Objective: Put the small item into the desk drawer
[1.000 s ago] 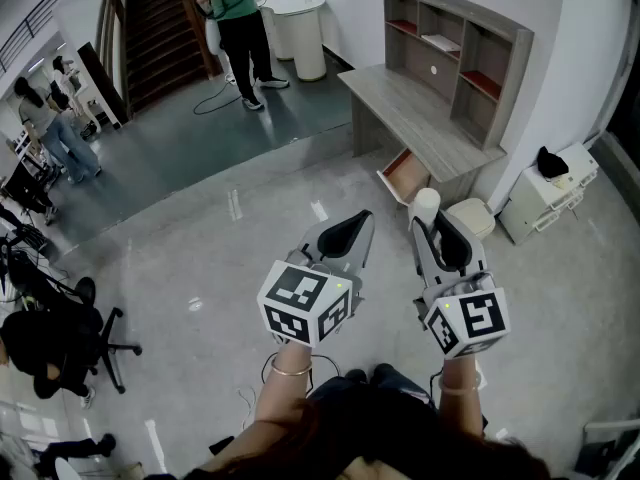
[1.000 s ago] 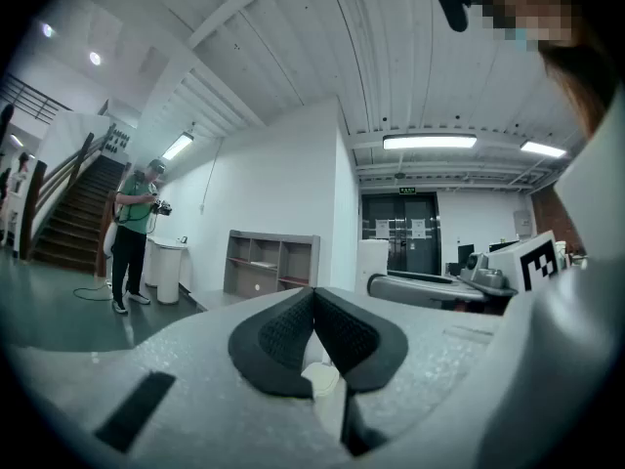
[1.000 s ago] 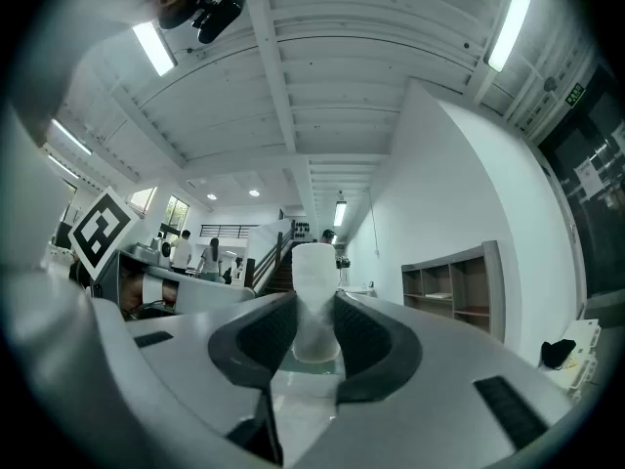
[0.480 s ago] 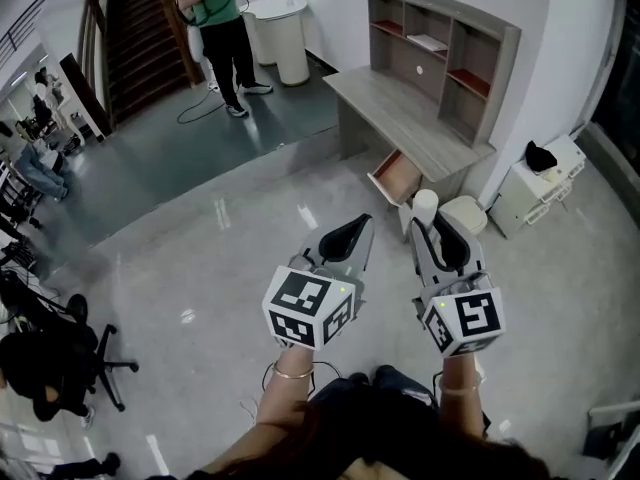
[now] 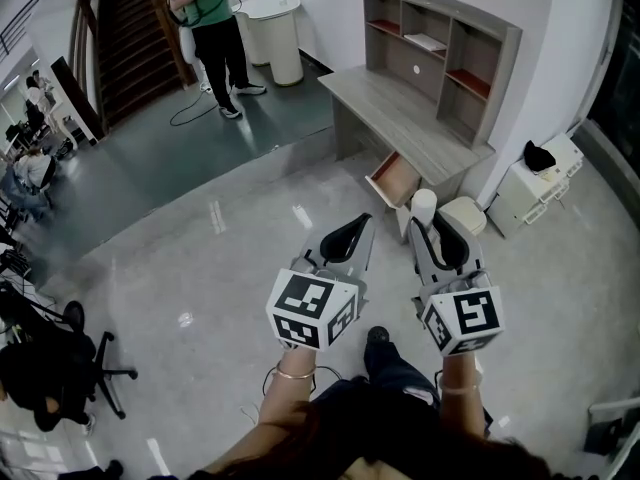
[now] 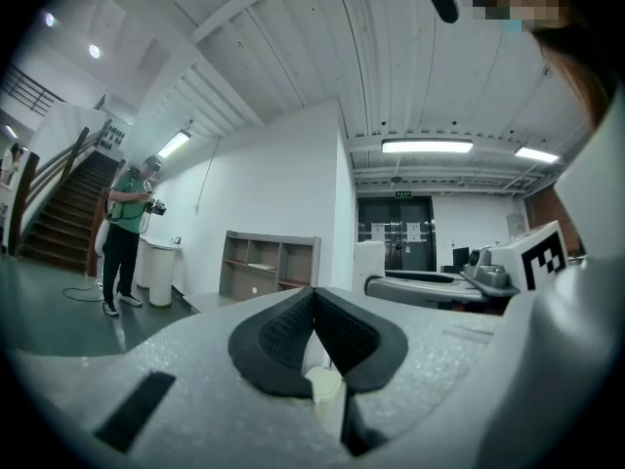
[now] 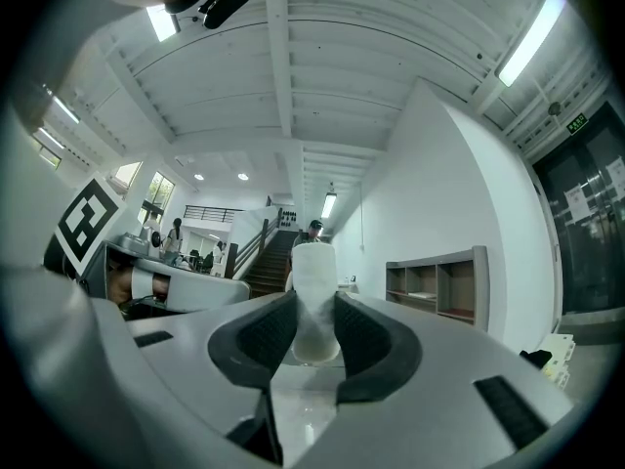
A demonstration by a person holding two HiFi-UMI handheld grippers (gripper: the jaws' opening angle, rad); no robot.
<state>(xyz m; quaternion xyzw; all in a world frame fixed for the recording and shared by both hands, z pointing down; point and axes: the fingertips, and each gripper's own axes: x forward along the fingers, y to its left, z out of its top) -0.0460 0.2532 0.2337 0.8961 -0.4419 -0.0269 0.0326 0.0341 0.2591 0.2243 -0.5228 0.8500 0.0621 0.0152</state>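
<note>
My right gripper point(image 5: 432, 224) is shut on a small white cylinder point(image 5: 425, 206), which stands up out of the jaws. In the right gripper view the cylinder point(image 7: 313, 296) sits pressed between the two dark pads of that gripper point(image 7: 314, 338). Beside it, my left gripper point(image 5: 349, 238) is held at about the same height, shut and empty; the left gripper view shows its pads meeting at the tip of the gripper point(image 6: 314, 306). The grey desk point(image 5: 405, 120) stands ahead by the wall. Its drawer point(image 5: 393, 180) is pulled open toward me, well beyond both grippers.
A shelf unit point(image 5: 445, 43) sits on the desk. A white stool point(image 5: 468, 215) and a white cabinet point(image 5: 545, 183) stand right of the drawer. A person in green point(image 5: 205, 13) stands by a round white table point(image 5: 275, 23). An office chair point(image 5: 55, 363) is at left.
The desk and drawer have shifted slightly left in view as I walk; my shoe now shows below the grippers. Both grippers keep their pose and the right still holds the cylinder.
</note>
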